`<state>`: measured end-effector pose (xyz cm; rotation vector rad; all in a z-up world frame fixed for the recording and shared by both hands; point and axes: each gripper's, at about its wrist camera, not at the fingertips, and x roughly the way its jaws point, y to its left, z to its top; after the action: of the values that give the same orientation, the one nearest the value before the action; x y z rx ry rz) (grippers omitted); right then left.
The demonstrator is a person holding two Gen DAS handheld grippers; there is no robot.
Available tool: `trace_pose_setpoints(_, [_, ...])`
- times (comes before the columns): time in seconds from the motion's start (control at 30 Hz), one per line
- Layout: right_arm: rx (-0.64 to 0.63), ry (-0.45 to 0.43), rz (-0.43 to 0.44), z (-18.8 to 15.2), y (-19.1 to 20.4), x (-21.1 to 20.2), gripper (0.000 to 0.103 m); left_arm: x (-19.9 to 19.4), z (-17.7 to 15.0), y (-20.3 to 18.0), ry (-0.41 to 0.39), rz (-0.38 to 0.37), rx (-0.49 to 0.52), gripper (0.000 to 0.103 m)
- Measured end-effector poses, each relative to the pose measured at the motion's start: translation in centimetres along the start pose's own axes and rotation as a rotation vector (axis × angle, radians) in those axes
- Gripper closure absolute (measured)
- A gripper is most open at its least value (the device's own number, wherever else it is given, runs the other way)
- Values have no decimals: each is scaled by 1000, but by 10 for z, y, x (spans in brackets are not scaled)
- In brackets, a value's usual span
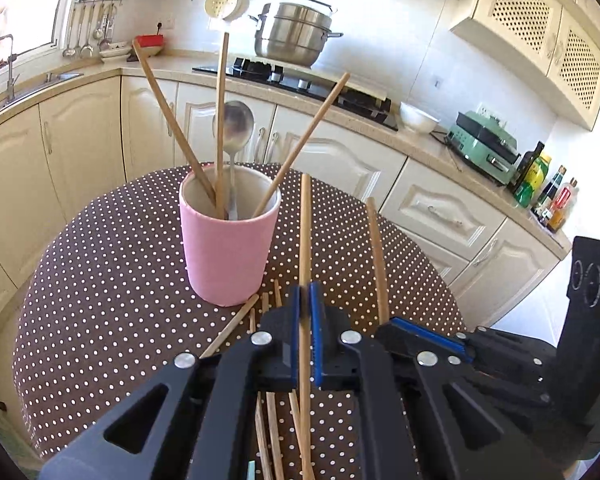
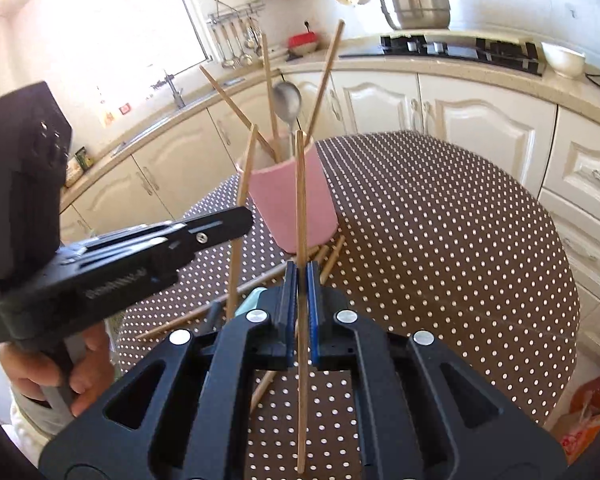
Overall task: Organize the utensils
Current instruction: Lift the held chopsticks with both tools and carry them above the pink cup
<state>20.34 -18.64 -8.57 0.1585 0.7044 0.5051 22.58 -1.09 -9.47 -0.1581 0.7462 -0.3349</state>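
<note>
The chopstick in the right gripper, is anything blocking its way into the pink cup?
No solid barrier shows. The cup already holds three chopsticks and a spoon, fanned across its mouth, so the held chopstick must thread between them.

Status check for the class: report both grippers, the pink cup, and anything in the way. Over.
Left gripper shut on a chopstick. Right gripper shut on another chopstick. Pink cup upright, holding three chopsticks and a spoon. Loose chopsticks at its base.

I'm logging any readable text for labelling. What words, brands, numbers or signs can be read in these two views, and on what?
None can be read.
Left gripper: raised lettering on its side, too blurred.
Bottles on the counter: labels too small.
Green appliance: no legible marking.
Small red sign by the window: too small.
</note>
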Motion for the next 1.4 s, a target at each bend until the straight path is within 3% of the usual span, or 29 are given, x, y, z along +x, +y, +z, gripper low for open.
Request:
trace_pose_setpoints(0.3, [-23,-81,25,22,12,-13,97,-26,11,-7,-116,-26,13,98])
trace_pose_setpoints(0.57, [1,99,-78,13,1,33,96,-9,8,7,-37,35,-19,98])
trace_pose_setpoints(0.67, [11,182,-124,2,-4,56,84,-9,5,15,-40,47,-30,98])
trace_pose_setpoints(0.83, [1,221,-155,-7,-4,80,80,-22,-2,38,-67,96,-88,97])
trace_pose_setpoints(1.07, [-29,289,-215,-14,-4,107,80,-15,-11,79,-14,128,-208,96])
trace_pose_setpoints(1.1, [-42,289,-220,-16,-4,111,81,-13,-11,80,-10,129,-208,96])
trace_pose_setpoints(1.2, [-54,279,-219,-12,-4,118,97,-10,-11,80,-5,120,-205,96])
trace_pose_setpoints(1.27, [-24,268,-183,-12,-9,116,98,-9,-10,78,-8,106,-207,96])
trace_pose_setpoints(1.4, [12,164,-138,-7,-16,89,98,-11,-6,69,-32,66,-181,96])
